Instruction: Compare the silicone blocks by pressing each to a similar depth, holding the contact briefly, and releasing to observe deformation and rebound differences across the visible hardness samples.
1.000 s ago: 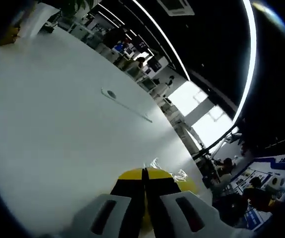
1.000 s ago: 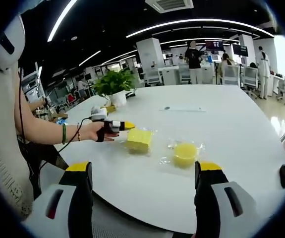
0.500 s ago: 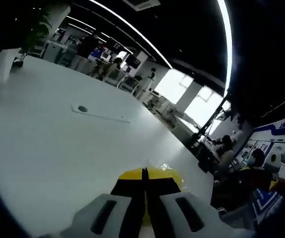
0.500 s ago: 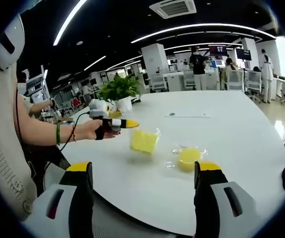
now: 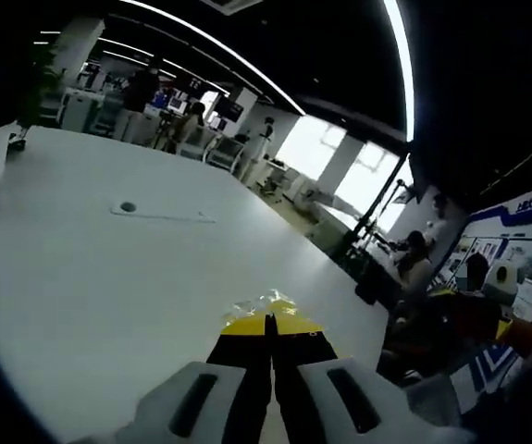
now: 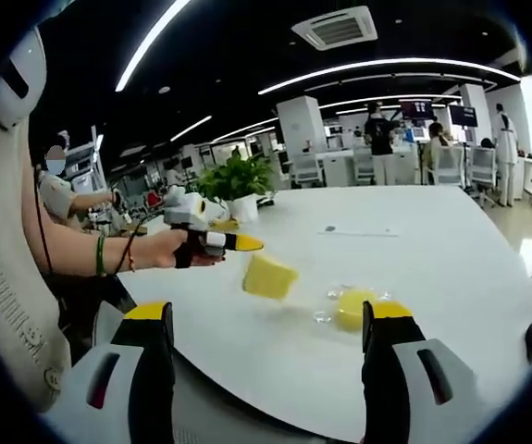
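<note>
A yellow square silicone block (image 6: 268, 276) in clear wrap hangs tilted just under the yellow tips of my left gripper (image 6: 247, 243), which a hand holds above the white table (image 6: 432, 268). In the left gripper view, my left gripper (image 5: 270, 324) has its jaws pressed together, with crinkled clear wrap (image 5: 256, 303) at their tips. A round yellow block (image 6: 349, 308) in its own wrap lies on the table to the right of the square one. My right gripper (image 6: 270, 314) stands open near the table's front edge, with nothing between its fingers.
A potted plant (image 6: 238, 180) stands at the table's far left. A slim strip with a round dot (image 6: 358, 231) lies farther back, also seen as a strip (image 5: 159, 215) in the left gripper view. The person's forearm (image 6: 90, 254) reaches in from the left. People and desks fill the background.
The square block has come up off the table and now hangs tilted at the left gripper's tips. The left gripper view has swung; the right gripper stays open.
</note>
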### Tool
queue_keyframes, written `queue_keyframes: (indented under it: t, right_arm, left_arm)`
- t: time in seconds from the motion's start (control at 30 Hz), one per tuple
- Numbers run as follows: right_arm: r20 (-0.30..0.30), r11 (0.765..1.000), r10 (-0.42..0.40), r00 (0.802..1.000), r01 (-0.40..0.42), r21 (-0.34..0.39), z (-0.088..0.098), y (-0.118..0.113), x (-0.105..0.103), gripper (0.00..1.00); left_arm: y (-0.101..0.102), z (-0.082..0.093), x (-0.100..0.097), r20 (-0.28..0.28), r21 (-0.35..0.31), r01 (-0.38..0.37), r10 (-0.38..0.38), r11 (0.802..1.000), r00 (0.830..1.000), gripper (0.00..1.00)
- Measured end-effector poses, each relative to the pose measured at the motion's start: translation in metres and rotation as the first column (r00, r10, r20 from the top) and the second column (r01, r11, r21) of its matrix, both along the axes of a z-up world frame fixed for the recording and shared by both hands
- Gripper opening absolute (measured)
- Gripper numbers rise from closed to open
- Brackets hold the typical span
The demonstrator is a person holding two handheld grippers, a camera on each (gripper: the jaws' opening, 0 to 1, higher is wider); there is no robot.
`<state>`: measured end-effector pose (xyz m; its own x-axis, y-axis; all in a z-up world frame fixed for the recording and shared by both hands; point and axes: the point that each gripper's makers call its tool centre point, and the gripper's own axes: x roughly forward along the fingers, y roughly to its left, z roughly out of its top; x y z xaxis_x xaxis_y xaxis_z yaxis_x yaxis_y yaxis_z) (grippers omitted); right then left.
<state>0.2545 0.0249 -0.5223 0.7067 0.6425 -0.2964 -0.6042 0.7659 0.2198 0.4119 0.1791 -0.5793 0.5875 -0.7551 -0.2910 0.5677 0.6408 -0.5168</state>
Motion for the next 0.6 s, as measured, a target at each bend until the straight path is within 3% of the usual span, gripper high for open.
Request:
queue_keyframes:
  t: [0.23,0.4,0.6]
  right_arm:
    - [0.003,0.998,0.059,0.998,-0.059,0.034,0.009,0.001,-0.006,0.73]
    - [0.041,0.994,0.102,0.994,-0.103,0.044,0.020,0.003,-0.003,0.80]
    - [0.073,0.971,0.237,0.969,-0.237,-0.011,0.034,0.011,0.006,0.82]
  left_arm:
    - [0.005,0.039,-0.019,0.068,0.012,-0.008,0.008,1.000,0.998,0.00]
    - [0.007,0.066,-0.032,0.115,0.014,-0.002,0.000,1.000,0.993,0.00]
    - [0.008,0.094,-0.045,0.170,0.050,0.026,-0.034,0.998,0.985,0.00]
